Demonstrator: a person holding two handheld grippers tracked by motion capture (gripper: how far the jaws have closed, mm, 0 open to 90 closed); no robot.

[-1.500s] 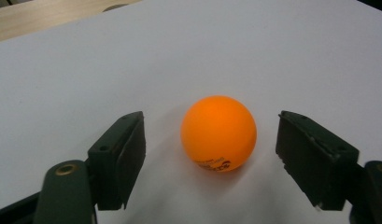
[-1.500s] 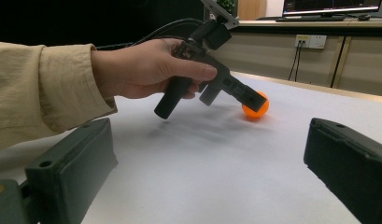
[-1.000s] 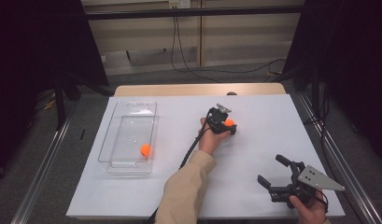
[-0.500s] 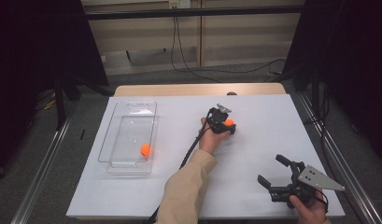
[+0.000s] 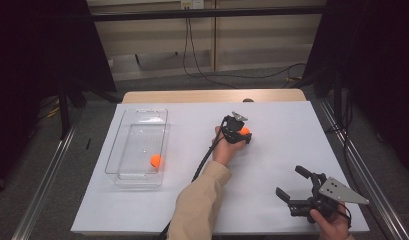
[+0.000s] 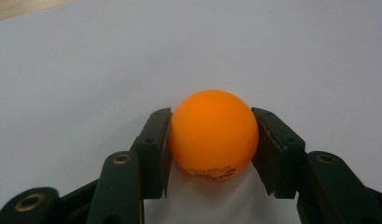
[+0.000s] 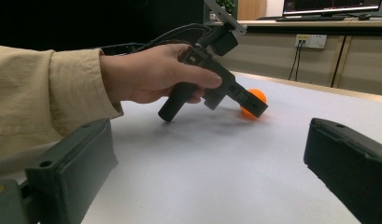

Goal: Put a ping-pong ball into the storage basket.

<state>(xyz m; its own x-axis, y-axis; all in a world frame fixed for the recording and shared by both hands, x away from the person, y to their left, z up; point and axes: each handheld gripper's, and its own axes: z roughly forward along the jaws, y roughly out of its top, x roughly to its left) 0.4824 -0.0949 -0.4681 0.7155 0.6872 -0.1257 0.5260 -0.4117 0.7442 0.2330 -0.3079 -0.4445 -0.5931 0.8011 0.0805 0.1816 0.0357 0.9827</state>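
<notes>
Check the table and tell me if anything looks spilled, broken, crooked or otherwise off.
Nothing stands out. One orange ball lies in the clear plastic tray, which sits square to the table edge. The left tool has just closed its jaws on a second orange ball resting on the white tabletop. The right tool waits open, apart from both.

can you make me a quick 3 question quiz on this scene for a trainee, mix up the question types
1. True or false: the left claw has its pads pressed on an orange ball.
2. Where does the second orange ball lie? A) on the bare white table B) in the clear tray C) in the right claw
3. Fill in: the right claw's jaws stand ____ with nothing between them.

Key
1. True. The ball sits between both pads, resting on the white table; the jaws have just been closing.
2. B
3. open
</notes>
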